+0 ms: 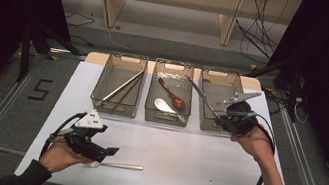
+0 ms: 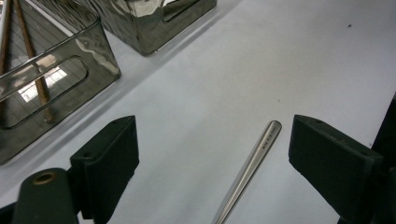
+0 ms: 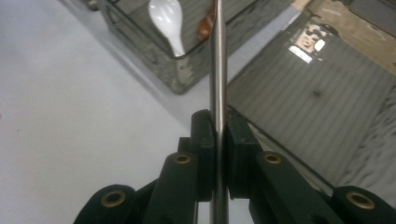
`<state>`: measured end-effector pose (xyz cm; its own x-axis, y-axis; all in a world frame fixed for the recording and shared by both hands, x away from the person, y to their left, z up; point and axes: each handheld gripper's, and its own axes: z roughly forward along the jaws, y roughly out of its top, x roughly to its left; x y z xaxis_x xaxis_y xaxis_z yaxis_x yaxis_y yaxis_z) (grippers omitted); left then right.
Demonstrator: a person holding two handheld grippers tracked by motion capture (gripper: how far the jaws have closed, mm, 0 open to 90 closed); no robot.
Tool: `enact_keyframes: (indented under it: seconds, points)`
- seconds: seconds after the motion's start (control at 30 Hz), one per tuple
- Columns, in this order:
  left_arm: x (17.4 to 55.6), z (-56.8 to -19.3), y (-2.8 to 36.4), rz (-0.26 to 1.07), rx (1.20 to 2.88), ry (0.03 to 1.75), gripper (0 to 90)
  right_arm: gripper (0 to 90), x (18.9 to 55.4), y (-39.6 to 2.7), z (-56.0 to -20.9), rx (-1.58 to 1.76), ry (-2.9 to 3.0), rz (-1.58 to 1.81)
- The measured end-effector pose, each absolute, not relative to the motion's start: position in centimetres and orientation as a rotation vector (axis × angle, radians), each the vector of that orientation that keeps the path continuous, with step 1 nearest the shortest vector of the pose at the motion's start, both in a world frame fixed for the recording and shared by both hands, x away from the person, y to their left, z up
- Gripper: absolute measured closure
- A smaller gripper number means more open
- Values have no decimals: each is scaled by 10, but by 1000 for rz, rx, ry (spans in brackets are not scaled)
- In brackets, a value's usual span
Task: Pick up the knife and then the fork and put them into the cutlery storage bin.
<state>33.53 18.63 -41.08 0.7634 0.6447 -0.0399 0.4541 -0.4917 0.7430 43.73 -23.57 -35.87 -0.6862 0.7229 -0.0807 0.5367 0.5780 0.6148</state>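
The left hand point(image 1: 56, 154) comes in from the near left edge, its dark sleeve at the bottom, and holds the left gripper point(image 1: 112, 151) low over the near left of the surface, pointing right. Its jaws stand wide apart. The right forearm reaches up from the near right, and the right hand point(image 1: 256, 142) holds the right gripper point(image 1: 218, 117) farther off, pointing left. Its jaws are pressed together on a thin metal rod point(image 3: 218, 70).

Tabletop point(image 2: 289, 56) was matt white, smooth. Bins point(image 2: 56, 88) were glossy smoked clear plastic. Utensil handle point(image 2: 252, 163) was brushed metal. Spoon point(image 3: 167, 18) looked glossy white. Fingers point(image 2: 334, 158) were matt black.
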Motion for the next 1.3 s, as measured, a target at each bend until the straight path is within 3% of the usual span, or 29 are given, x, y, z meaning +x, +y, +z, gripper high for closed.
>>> enact_keyframes:
  seconds: [0.63,1.3]
  points:
    - [335,-412,188,317,2190,818,153,842,509,-251,-357,1331,2367,722]
    - [335,-412,188,316,2199,811,153,841,532,-247,-377,1478,2336,634]
